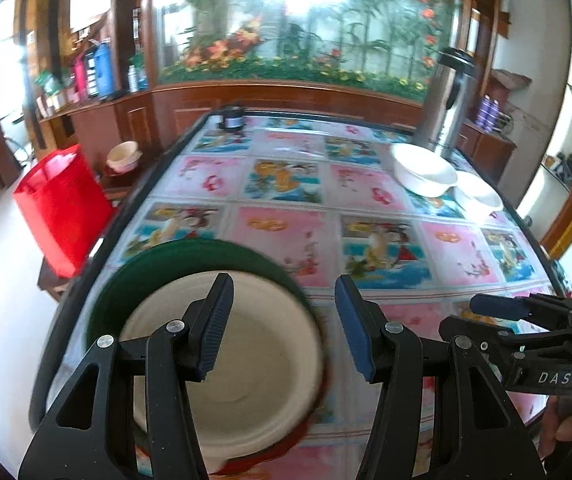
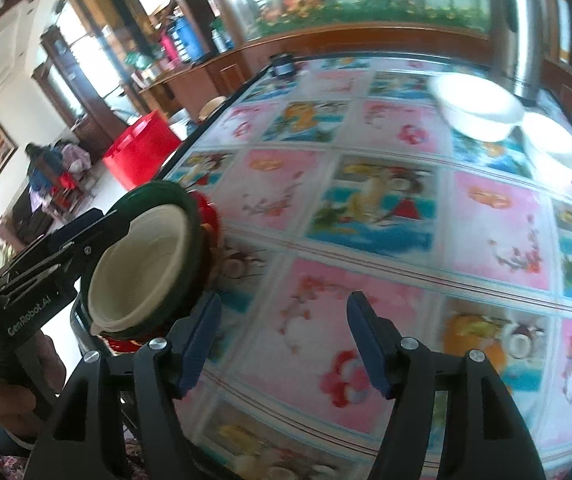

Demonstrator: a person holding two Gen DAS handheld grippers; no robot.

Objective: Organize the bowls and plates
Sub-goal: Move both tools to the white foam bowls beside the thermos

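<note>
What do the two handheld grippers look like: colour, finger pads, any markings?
Both are black plastic with silver pivot screws. The left gripper and right gripper carry dark blue ribbed finger pads. White lettering reads "GenRobot.AI" on the left body and "DAS" on the right. No cables or sleeves show.

Cream bowl (image 1: 246, 360) in a green one (image 1: 158, 264) — red beneath; white bowls (image 1: 424, 168) on a pink-and-blue pictured cloth (image 1: 286, 232).

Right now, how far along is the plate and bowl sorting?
Done: a cream bowl sits nested in a green dish over a red one. In hand: nothing; left hand-held gripper and right hand-held gripper are open. Left: two white bowls across the table.
</note>
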